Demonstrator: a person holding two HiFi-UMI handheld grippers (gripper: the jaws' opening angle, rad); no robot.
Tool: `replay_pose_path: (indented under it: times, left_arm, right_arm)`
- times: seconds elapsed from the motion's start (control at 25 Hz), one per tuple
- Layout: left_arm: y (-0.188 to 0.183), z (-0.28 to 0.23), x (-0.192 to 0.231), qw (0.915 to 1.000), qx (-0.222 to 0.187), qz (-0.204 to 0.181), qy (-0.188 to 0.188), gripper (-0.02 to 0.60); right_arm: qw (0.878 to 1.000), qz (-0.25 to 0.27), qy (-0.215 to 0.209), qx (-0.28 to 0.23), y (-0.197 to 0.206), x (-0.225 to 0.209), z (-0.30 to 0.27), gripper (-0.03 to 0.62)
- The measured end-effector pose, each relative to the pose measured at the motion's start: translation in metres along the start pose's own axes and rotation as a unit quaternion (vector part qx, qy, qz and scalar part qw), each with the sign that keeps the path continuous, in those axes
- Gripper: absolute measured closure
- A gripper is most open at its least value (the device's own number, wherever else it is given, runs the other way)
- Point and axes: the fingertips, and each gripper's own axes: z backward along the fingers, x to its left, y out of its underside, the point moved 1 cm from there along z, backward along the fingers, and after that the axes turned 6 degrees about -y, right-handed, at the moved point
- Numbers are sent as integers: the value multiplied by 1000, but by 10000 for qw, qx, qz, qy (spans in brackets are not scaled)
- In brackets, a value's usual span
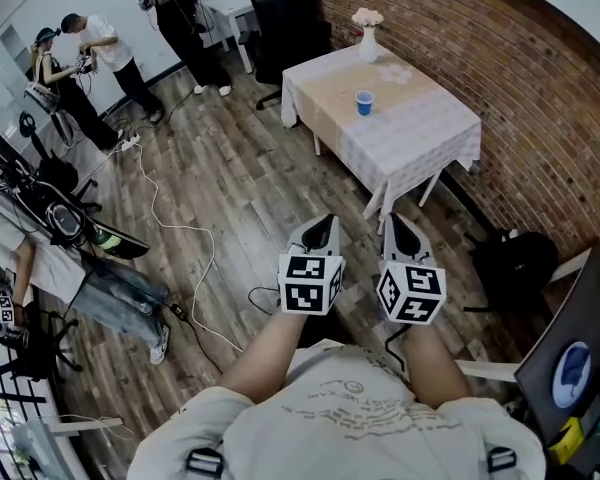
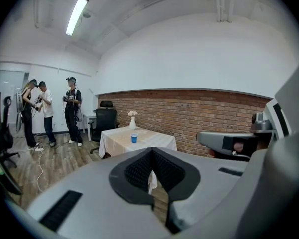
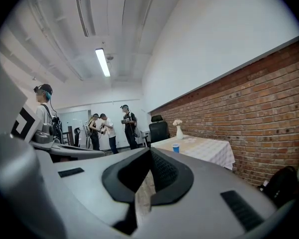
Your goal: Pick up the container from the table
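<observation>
- Left fingers (image 1: 323, 226): closed, pads meeting at the tips, nothing between them. The left gripper view shows the left fingers (image 2: 151, 153) the same way.
- Right fingers (image 1: 400, 224): fully closed as well, and empty. The right gripper view of the right fingers (image 3: 150, 156) shows only floor past the pads.
- Both sets sit side by side, near each other, over the grey-brown wood-plank floor (image 1: 230, 188). Both point toward the desk.
- Container is a small blue plastic cup (image 1: 364, 102), standing upright on the square desk with a white cloth (image 1: 420, 138). It is well ahead of my fingertips, roughly in line with the gap between the two sets, and nothing is touching it.
- From the left fingers the small blue plastic cup (image 2: 134, 138) sits ahead and to the left. From the right fingers it (image 3: 176, 148) sits ahead and to the right.
- White vase with pale flowers (image 1: 368, 38): beyond the cup, at the desk's far edge, near the red brick wall (image 1: 500, 78).
- Black office chair (image 1: 285, 18): past the desk, ahead and left of the left fingers.
- Black bag (image 1: 512, 263): on the floor to the right of the right fingers, against the wall.
- Three standing people (image 1: 100, 53): far ahead and to the left of the left fingers.
</observation>
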Motion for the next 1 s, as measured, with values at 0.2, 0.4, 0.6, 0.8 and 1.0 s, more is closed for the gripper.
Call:
replay_pose_path:
  times: [0.2,0.4,0.6,0.8,1.0]
  left_arm:
    - [-6,-26,1,10000,-46,23,76,578]
    - [-17,-59,10,9999,-69,56,138,578]
    - [-24,-97,21,9998,-55,49,192,578]
    - [-37,-143,43,9996,-11,41,262,578]
    - [-54,-189,66,9994,40,32,339,578]
  right_arm:
    - [9999,75,99,-5,-1,-15,-18,594]
    - [9998,113,179,-23,-8,-31,-48,594]
    - [9997,137,212,-35,-10,-46,-83,594]
    - [9995,128,273,-7,-17,-59,-131,594]
    - [9994,86,344,39,-24,-72,-183,594]
